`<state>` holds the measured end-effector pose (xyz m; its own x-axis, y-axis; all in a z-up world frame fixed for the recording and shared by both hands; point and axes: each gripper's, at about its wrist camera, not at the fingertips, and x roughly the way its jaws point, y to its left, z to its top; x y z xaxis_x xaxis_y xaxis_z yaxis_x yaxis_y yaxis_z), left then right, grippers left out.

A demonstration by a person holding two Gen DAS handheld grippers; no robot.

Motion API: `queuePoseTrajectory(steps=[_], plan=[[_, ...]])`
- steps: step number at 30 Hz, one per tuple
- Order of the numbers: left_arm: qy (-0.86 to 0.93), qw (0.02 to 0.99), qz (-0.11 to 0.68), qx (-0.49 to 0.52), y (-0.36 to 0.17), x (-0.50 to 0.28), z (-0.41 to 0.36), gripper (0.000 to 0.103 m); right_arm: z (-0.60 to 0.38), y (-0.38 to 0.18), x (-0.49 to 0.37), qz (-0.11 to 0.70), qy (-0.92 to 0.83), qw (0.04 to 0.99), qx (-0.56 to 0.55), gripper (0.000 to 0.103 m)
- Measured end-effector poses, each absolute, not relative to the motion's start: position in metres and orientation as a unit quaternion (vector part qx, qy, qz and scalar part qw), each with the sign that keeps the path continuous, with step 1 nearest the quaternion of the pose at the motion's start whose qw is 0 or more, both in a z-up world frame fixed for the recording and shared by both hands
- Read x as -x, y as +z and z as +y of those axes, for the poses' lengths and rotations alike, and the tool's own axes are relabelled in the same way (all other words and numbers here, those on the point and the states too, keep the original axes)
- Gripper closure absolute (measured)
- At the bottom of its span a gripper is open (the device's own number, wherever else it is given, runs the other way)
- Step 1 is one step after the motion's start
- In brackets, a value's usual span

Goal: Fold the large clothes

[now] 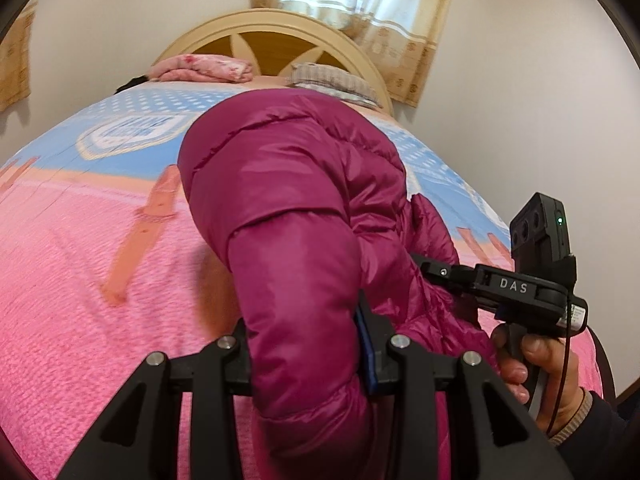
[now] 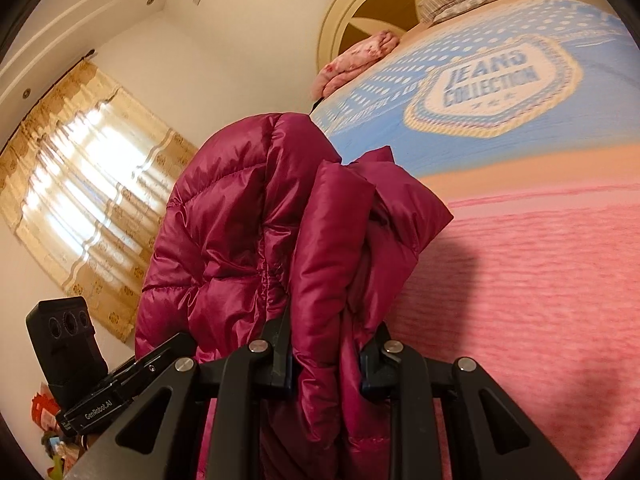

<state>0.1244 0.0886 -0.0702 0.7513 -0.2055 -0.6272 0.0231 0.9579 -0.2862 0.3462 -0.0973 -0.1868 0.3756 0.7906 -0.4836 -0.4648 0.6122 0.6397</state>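
Note:
A magenta quilted puffer jacket (image 1: 296, 208) hangs lifted above the bed, held by both grippers. My left gripper (image 1: 308, 356) is shut on a thick padded fold of it at the bottom of the left wrist view. The right gripper (image 1: 440, 272) shows at the right of that view, clamped into the jacket's edge, with a hand on its handle. In the right wrist view the jacket (image 2: 248, 216) bunches up in front, and my right gripper (image 2: 326, 364) is shut on a bundle of its layers. The left gripper's body (image 2: 92, 396) shows at lower left there.
The bed's pink and blue cover (image 1: 100, 280) lies under the jacket. A folded pink blanket (image 1: 204, 68) and a checked pillow (image 1: 336, 80) sit by the cream headboard (image 1: 272, 28). Curtained windows (image 2: 88, 184) line the walls.

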Motion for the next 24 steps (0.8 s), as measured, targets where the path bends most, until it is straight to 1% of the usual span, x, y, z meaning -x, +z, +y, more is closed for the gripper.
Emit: queuePoseTrajectory(steps=[7,11,13,19,20,22,24], plan=[[-0.025,0.923,0.355,0.148,-0.084,-0.121,0.122,0.065,-0.044,-0.195,-0.352,0.419,0.413,0.788,-0.184,0.081],[-0.017,0.917,0.365,0.164,-0.097,-0.119,0.132,0.065,-0.032,-0.204,-0.357,0.43,0.411,0.782,-0.185,0.081],[-0.017,0.915,0.366,0.167,-0.1,-0.118,0.134,0.063,-0.03,-0.206,-0.358,0.432,0.409,0.782,-0.184,0.081],[-0.001,0.913,0.371,0.168,-0.112,-0.111,0.137,0.041,-0.029,-0.208,-0.358,0.436,0.399,0.789,-0.168,0.08],[0.002,0.913,0.372,0.167,-0.113,-0.109,0.137,0.036,-0.03,-0.208,-0.358,0.435,0.399,0.79,-0.167,0.078],[0.011,0.914,0.373,0.16,-0.114,-0.107,0.136,0.03,-0.032,-0.209,-0.356,0.435,0.393,0.793,-0.165,0.076],[0.021,0.916,0.372,0.151,-0.112,-0.103,0.134,0.026,-0.034,-0.208,-0.354,0.432,0.39,0.797,-0.161,0.073]])
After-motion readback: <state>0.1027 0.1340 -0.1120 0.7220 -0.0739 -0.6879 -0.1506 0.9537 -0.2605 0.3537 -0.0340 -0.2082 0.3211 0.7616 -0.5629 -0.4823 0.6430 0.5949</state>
